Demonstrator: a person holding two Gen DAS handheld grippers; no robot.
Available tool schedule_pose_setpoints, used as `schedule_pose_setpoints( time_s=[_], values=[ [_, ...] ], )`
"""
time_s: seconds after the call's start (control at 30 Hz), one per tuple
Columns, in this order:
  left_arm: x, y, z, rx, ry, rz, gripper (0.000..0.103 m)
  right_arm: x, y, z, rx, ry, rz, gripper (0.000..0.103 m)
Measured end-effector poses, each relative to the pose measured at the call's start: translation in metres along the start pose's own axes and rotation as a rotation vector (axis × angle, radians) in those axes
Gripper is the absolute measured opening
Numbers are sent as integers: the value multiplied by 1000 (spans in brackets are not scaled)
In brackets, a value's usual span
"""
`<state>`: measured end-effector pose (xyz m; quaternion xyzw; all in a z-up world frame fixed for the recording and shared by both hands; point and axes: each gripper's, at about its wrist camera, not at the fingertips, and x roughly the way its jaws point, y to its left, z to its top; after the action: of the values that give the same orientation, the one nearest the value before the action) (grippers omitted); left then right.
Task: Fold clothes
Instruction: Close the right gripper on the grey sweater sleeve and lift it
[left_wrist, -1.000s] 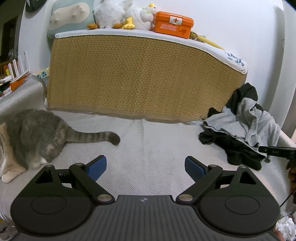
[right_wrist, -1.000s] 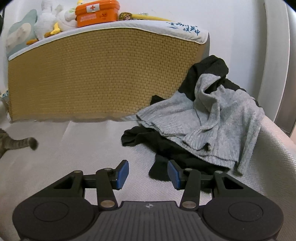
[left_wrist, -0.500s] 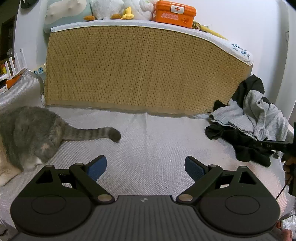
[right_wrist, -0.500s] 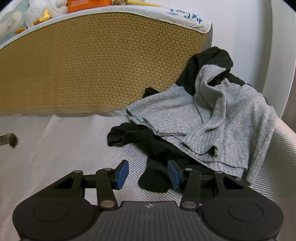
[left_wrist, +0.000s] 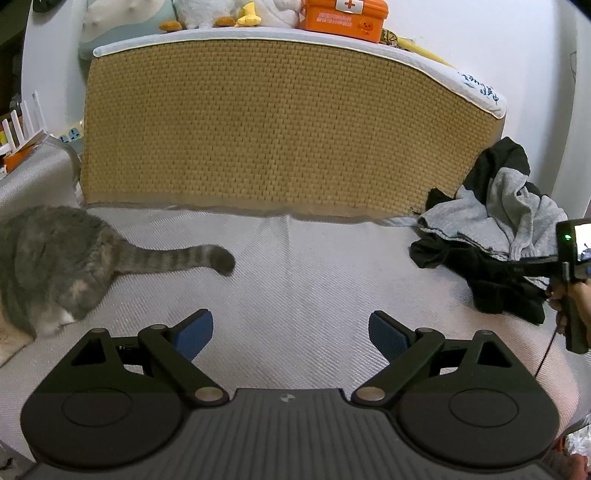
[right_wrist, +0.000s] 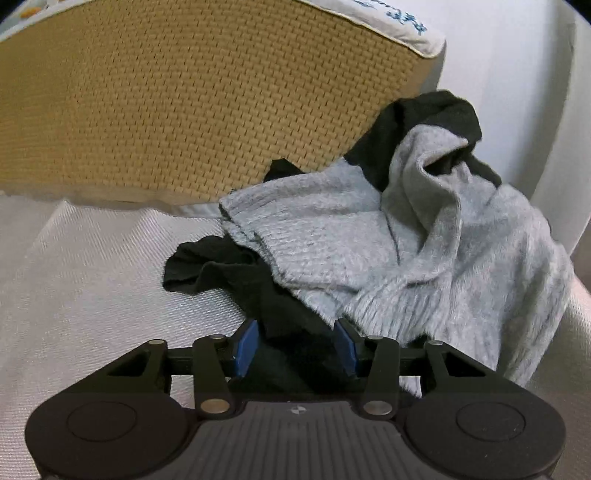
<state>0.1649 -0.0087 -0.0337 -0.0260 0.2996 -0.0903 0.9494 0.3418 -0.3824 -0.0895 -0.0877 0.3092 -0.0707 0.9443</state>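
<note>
woven headboard (left_wrist: 288, 129) at the far side of the bed (left_wrist: 314, 280). grey cat (left_wrist: 55, 258) on the left. clothes at the far right: grey sweater (right_wrist: 424, 251) lying over a black garment (right_wrist: 280, 302). left claw (left_wrist: 291, 330) released, over bare mattress. right claw (right_wrist: 296, 345) spread, not clenched, its blue pads either side of the black garment's near edge.
</note>
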Motion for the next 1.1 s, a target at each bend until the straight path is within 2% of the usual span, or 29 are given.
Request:
schedule_pose_setpoints(
  time_s=[0.2, 0.47, 0.77, 0.83, 0.93, 1.03, 1.1],
  values=[
    [2, -2, -2, 4, 10, 8, 94, 23, 2, 16, -32, -14, -19, 49],
    [3, 0, -4, 2, 20, 19, 94, 62, 2, 23, -36, 58, -13, 44],
    [0, 3, -5, -7, 21, 18, 95, 83, 16, 24, -152, 81, -37, 44],
    [-1, 4, -5, -9, 22, 17, 95, 88, 14, 26, -171, 90, -43, 36],
    [-2, 5, -6, -12, 22, 17, 95, 87, 4, 27, -112, 91, -19, 22],
    [-7, 6, -5, -18, 16, 15, 95, 78, -10, 30, -12, 80, 26, 15],
    [-10, 6, -5, -22, 11, 13, 96, 64, -10, 33, -20, 47, 41, 13]
  ],
)
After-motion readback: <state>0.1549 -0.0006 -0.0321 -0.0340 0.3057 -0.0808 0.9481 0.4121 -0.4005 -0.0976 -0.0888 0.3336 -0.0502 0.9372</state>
